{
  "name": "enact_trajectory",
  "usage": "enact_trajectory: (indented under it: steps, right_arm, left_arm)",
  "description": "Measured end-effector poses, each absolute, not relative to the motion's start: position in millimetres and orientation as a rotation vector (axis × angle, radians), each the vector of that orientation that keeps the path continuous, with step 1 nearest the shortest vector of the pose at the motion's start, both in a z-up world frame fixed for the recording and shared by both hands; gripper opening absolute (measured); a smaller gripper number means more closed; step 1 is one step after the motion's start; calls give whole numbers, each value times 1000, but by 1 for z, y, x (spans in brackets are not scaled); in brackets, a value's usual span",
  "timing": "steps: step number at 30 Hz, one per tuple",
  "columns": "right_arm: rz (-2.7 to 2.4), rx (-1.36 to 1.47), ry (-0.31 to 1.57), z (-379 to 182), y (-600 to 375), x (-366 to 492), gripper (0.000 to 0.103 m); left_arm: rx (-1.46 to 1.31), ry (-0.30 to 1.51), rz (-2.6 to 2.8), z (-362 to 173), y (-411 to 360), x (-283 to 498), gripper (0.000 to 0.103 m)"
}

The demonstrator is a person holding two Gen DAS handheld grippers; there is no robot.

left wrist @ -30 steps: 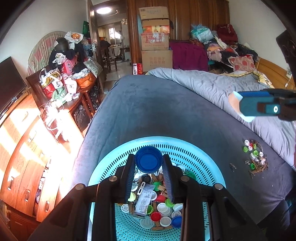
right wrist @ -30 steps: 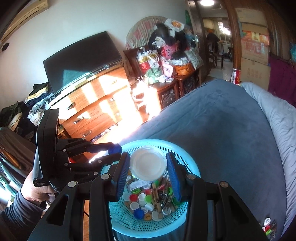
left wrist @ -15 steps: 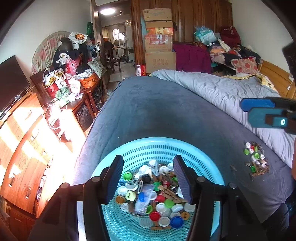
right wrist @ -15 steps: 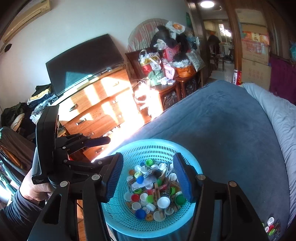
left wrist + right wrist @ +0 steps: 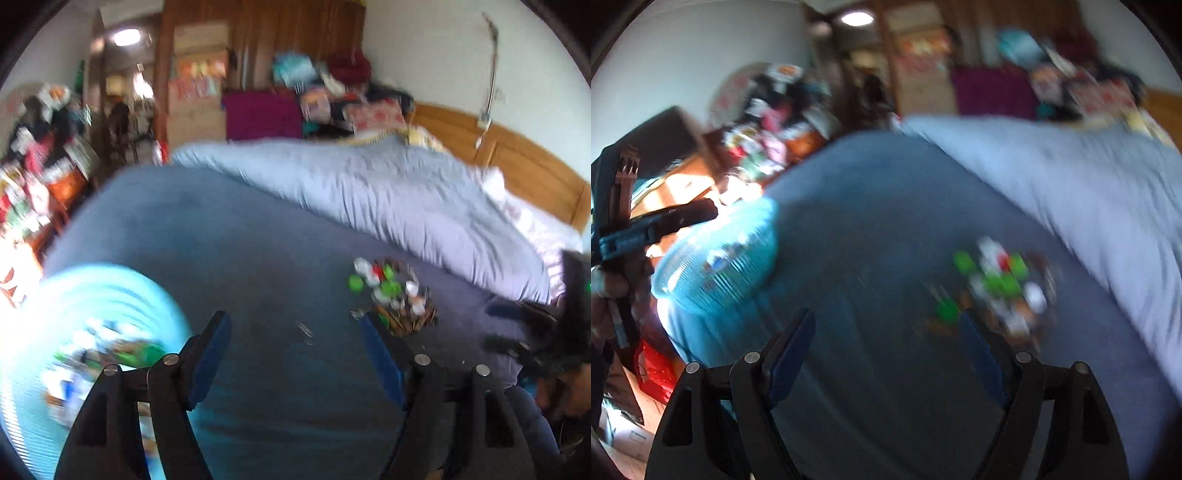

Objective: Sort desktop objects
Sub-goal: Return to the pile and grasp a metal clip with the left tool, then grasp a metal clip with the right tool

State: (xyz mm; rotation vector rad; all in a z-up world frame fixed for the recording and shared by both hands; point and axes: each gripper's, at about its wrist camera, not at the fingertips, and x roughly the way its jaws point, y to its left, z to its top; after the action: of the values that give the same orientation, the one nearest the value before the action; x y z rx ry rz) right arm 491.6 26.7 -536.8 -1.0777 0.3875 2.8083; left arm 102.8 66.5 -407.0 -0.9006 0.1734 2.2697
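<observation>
Both views are motion-blurred. A turquoise basket point(image 5: 110, 291) holding several bottle caps and small items sits at the lower left of the left wrist view; it also shows in the right wrist view point(image 5: 724, 266). A small pile of green, white and red caps and sticks point(image 5: 391, 295) lies on the blue bedspread; it shows in the right wrist view too point(image 5: 993, 288). My left gripper point(image 5: 295, 325) is open and empty above the bedspread between basket and pile. My right gripper point(image 5: 886, 328) is open and empty, its right finger near the pile.
A pale grey quilt point(image 5: 388, 199) is bunched along the far side of the bed. A wooden headboard point(image 5: 517, 166) is at the right. Cluttered furniture and boxes point(image 5: 40, 177) stand at the left. A small metal clip point(image 5: 304, 330) lies on the bedspread.
Both grippers let go of their lids over the basket and opened wide. Both have since swung to the right, away from the basket and towards the pile of caps.
</observation>
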Motion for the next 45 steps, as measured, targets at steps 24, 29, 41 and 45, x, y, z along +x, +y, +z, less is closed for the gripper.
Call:
enact_trajectory:
  steps: [24, 29, 41, 45]
  right_arm:
    - [2684, -1119, 701, -635, 146, 525, 48]
    - [2697, -1122, 651, -642, 159, 503, 48]
    - [2575, -1228, 646, -675, 189, 452, 40]
    - [2594, -1240, 597, -677, 190, 446, 19]
  left_arm:
    - [-1127, 262, 2284, -571, 165, 26, 14]
    - [-1100, 223, 2272, -572, 160, 34, 14]
    - [-1159, 180, 2242, -585, 167, 19, 14]
    - [-1159, 179, 2240, -585, 169, 18, 14]
